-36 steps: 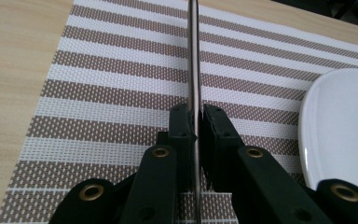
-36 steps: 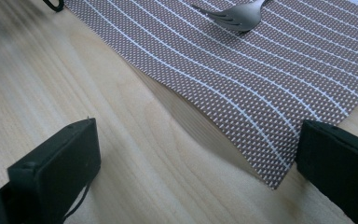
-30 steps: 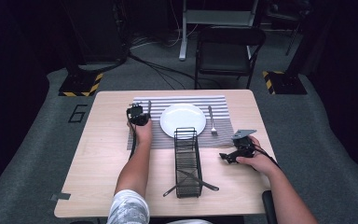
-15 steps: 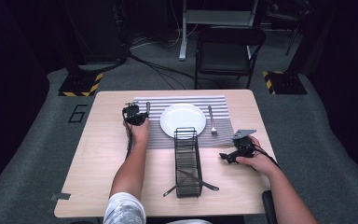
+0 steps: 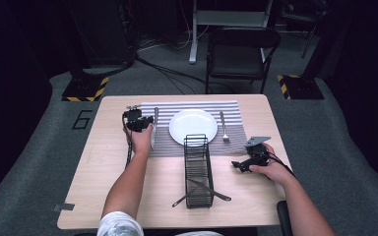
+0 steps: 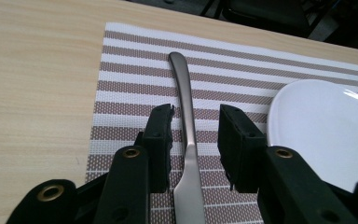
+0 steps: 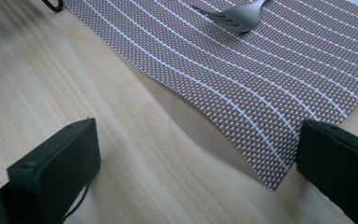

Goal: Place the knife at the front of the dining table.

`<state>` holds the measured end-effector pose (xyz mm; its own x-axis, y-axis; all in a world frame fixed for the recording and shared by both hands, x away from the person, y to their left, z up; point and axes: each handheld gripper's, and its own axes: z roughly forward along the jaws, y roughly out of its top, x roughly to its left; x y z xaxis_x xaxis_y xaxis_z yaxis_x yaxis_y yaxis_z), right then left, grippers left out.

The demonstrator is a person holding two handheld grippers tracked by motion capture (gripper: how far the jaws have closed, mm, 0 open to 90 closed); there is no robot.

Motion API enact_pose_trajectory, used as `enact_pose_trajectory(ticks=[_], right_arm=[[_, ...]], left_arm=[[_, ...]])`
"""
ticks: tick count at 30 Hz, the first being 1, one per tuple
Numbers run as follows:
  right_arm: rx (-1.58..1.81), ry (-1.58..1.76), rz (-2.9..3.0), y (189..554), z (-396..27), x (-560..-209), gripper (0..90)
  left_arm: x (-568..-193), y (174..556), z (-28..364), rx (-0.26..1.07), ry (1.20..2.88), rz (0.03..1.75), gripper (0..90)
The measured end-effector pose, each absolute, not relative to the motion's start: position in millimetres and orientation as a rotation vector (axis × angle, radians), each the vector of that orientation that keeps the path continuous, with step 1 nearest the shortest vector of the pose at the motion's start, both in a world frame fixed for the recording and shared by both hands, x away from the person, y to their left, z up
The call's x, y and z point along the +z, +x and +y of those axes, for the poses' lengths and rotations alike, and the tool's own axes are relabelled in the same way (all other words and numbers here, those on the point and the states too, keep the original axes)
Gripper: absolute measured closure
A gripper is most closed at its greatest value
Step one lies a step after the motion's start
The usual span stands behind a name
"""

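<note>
A silver knife (image 6: 181,74) lies on the striped placemat (image 6: 135,70) left of the white plate (image 6: 321,121), its handle end pointing away. My left gripper (image 6: 196,114) is open, one jaw on each side of the knife, neither touching it. In the high view this left gripper (image 5: 139,120) sits at the mat's left edge beside the knife (image 5: 155,123). My right gripper (image 5: 241,164) rests open on bare wood by the mat's near right corner. Its own view shows the right gripper (image 7: 198,126) spread wide, with the fork (image 7: 237,16) tines farther off on the placemat (image 7: 270,70).
A black wire rack (image 5: 198,169) stands lengthwise in the middle of the table (image 5: 103,187), just below the plate (image 5: 193,126), with dark utensils lying across its near end. The fork (image 5: 223,127) lies right of the plate. A chair (image 5: 238,49) stands beyond the table.
My left gripper has shifted slightly left and away along the mat's left side. The right gripper has stayed put.
</note>
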<state>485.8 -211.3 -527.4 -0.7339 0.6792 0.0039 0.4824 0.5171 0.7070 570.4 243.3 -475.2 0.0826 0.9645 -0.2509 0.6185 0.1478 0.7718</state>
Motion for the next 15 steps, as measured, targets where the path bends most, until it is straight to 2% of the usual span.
enact_pose_trajectory(ticks=[15], right_arm=[[1.030, 0.973, 2.489, 485.8, -211.6, -527.4, 0.0]], left_arm=[[-439.3, 537.1, 259.2, 0.532, 1.538, 1.508, 62.8]])
